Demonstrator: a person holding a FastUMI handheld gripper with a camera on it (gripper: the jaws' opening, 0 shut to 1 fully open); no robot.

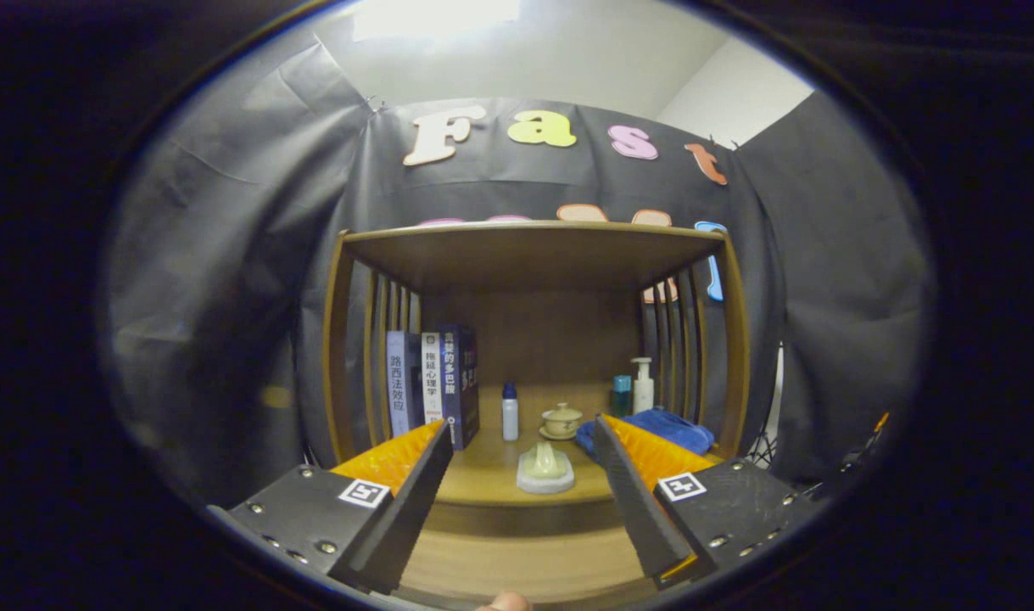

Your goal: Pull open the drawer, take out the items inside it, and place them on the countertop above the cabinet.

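1. Gripper view, bottom of the frame: the gripper (523,496) is seen with its two fingers spread wide apart and nothing held between them; a fingertip of a person (504,602) shows at the very bottom centre.
2. Between and just below the fingers, the wooden front edge of the cabinet (525,556) is seen as a bare band, with a step up to the countertop (491,475) behind it. Whether that band is the drawer front cannot be told.
3. Just ahead of the fingers, a pale green figurine on a white base (544,468) stands near the countertop's front edge, with open wood on both sides.
4. Further back at centre, a small white bottle with a blue cap (510,412) and a lidded teacup (561,420) are set apart from each other.
5. At right, a blue cloth (671,428) is partly hidden by the right finger; behind it stand a pump bottle (643,384) and a teal container (621,395).
6. At left, upright books (432,389) are lined against the slatted side.
7. Above, a shelf board (529,242) roofs the space.
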